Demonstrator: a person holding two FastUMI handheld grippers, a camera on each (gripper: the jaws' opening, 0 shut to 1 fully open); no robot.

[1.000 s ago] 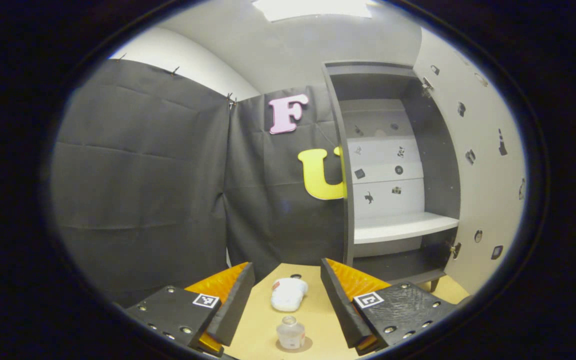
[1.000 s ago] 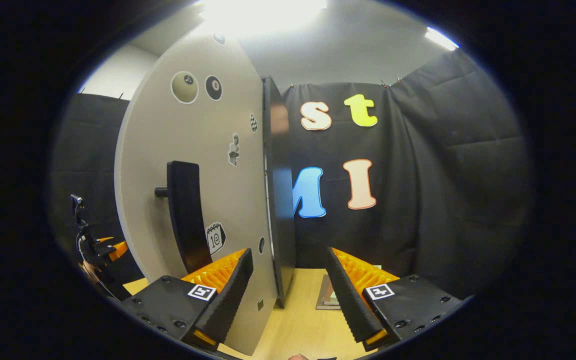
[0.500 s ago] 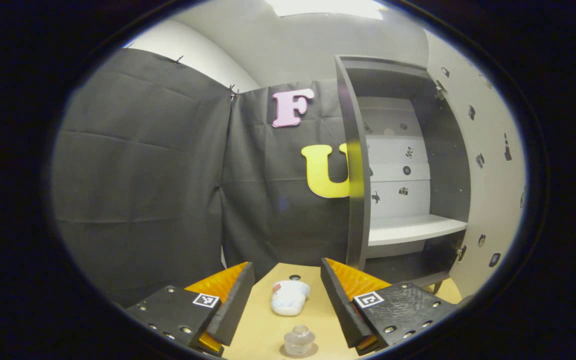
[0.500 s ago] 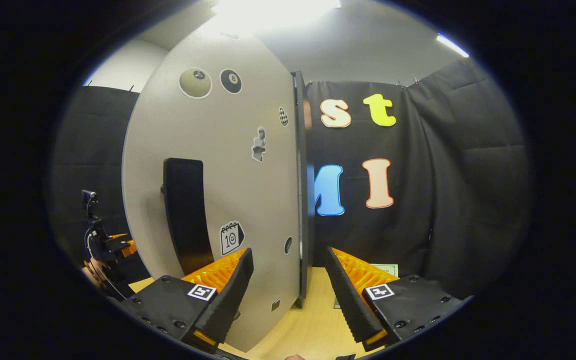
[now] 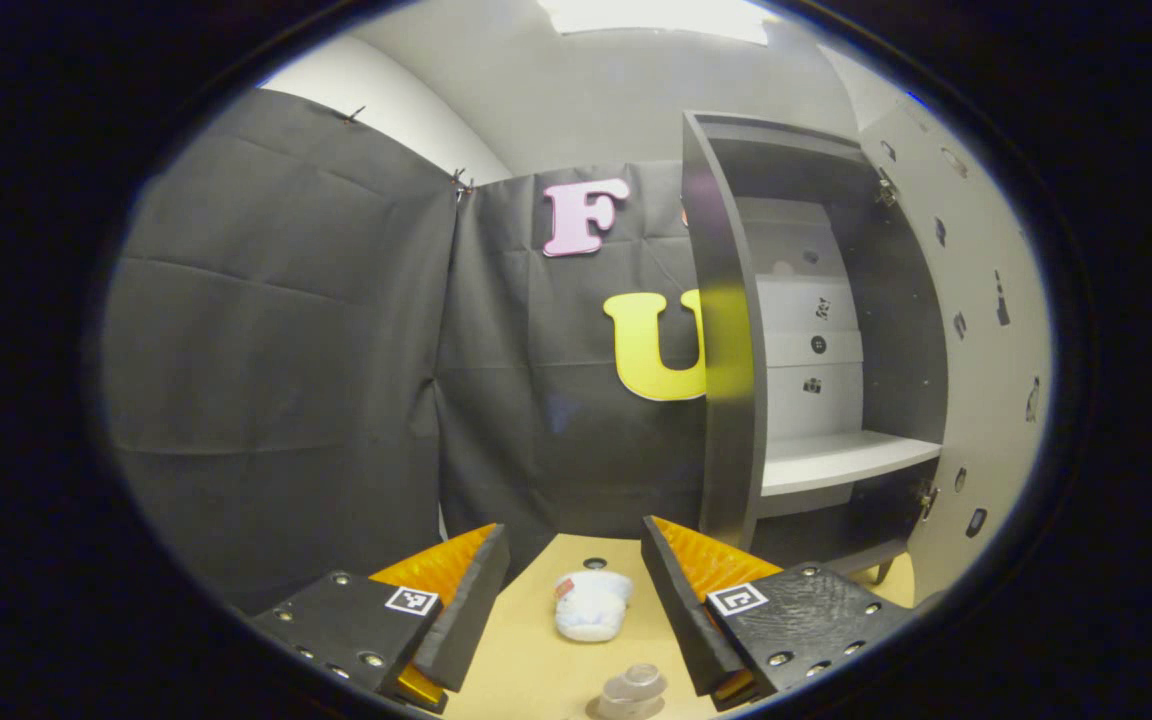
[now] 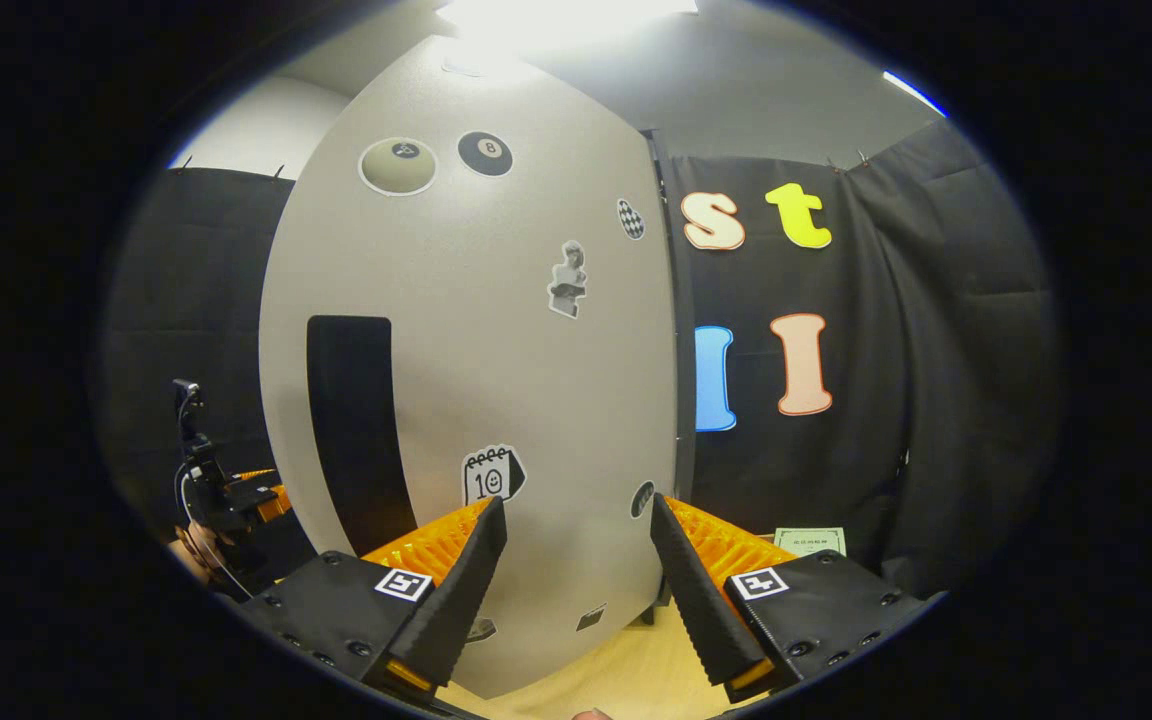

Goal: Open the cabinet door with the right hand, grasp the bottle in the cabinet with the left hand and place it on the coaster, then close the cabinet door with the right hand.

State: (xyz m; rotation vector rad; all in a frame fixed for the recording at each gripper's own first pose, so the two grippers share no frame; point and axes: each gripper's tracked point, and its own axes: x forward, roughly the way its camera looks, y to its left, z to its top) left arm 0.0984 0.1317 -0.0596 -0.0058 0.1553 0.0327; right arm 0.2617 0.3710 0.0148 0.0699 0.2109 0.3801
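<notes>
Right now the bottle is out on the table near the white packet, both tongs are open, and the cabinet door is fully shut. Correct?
Not quite: the cabinet door is not shut. The left gripper view shows it swung out, with the shelf inside in sight. The rest holds: the bottle stands on the table near the white packet, and both the left tongs and right tongs are open.

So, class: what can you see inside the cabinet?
Inside the cabinet, a bare white shelf and small stickers on the pale back panel show. The dark space under the shelf is too shadowed to judge; its side wall covers part.
</notes>
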